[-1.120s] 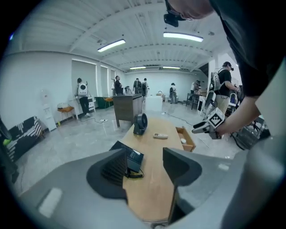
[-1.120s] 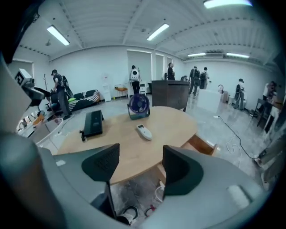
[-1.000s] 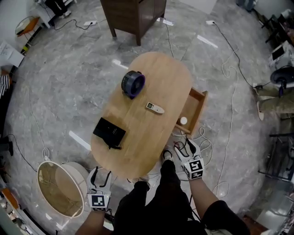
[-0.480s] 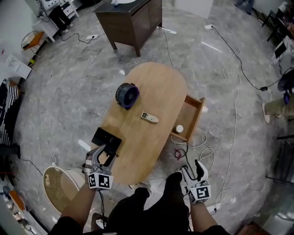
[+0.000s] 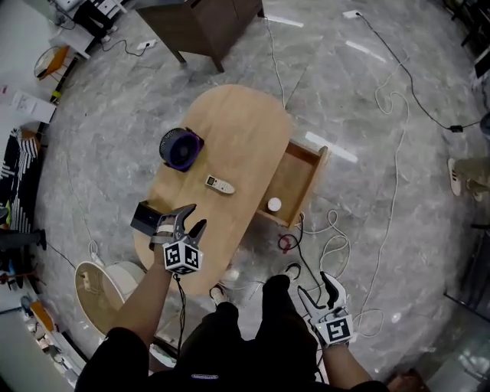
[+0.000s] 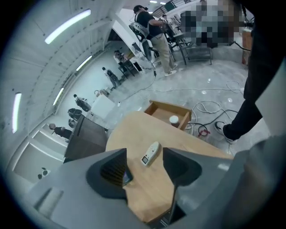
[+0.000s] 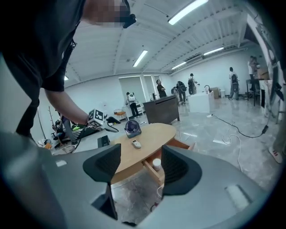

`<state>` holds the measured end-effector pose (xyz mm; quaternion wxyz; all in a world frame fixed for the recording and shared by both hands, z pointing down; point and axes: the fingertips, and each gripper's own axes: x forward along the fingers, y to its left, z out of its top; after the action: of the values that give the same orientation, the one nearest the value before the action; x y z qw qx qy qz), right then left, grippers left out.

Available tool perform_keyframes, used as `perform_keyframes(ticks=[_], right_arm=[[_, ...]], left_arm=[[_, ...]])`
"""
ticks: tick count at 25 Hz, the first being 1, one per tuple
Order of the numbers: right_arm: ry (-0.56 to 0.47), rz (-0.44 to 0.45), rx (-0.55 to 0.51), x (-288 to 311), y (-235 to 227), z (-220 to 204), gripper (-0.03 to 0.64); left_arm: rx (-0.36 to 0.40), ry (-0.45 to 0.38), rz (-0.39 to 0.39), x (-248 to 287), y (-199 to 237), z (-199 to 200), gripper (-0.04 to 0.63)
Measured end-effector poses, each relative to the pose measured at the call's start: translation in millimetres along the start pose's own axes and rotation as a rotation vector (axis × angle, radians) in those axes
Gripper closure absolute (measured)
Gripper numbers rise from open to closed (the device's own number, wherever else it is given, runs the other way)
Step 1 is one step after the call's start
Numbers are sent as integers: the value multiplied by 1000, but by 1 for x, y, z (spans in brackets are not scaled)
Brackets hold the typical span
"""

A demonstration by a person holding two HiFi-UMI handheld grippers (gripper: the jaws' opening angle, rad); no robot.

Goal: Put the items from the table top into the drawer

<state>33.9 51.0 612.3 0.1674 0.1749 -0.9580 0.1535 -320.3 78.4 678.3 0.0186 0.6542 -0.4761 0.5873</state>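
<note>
On the oval wooden table (image 5: 237, 130) lie a purple-rimmed fan (image 5: 180, 148), a small white remote (image 5: 220, 184) and a black box (image 5: 144, 217). The drawer (image 5: 300, 164) stands pulled out at the table's right side, with a white round container (image 5: 274, 204) inside. My left gripper (image 5: 190, 220) hovers open over the table's near end, just right of the black box. Through its empty jaws I see the remote (image 6: 150, 154) and the drawer (image 6: 161, 108). My right gripper (image 5: 323, 291) is open and empty, low over the floor, well short of the drawer. It looks toward the table (image 7: 149, 134).
A round white basket (image 5: 86, 298) sits on the floor near the table's left end. Cables (image 5: 337, 230) loop over the marble floor beside the drawer. A dark wooden cabinet (image 5: 195, 23) stands beyond the table. People stand far off in the room.
My left gripper has swung from beside the basket up over the table's near end, rolling as it went. The right gripper has drawn back from the drawer toward the person.
</note>
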Motion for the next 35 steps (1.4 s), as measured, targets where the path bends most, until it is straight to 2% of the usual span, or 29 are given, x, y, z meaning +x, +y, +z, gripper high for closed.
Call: perform_keyframes(ticks=[3,7,10,14,19,23,26,31,35], right_arm=[[2,-27,13,-29,-28,4,305],[-32,-140,92,-60,-65,10,305],[-59,-153,135,-72,-61,11,305],[-78,-131,130,-82,-39,12,305],[-106,-205,201,-89,-42,6,305],[-94,-239,257,-78,-41,5,307],[-107,-221,259,-49,-38,21,311],[-137,-164,216,23,-44,65,313],[-131,-142,191,69,-51,86,313]], left_arm=[[72,95,-107,31,-17,3,327],[159,192,-189,63,-16,-1,321],[220,242,-228,82,-15,-5,319],[271,289,-283,107,-18,-14,318],[289,291,-355,142,-17,-14,308],[312,297,-456,165,-24,-22,306],[317,301,-538,178,-28,-32,302],[374,297,-622,194,-33,-47,302],[466,272,-690,201,-38,-51,302]])
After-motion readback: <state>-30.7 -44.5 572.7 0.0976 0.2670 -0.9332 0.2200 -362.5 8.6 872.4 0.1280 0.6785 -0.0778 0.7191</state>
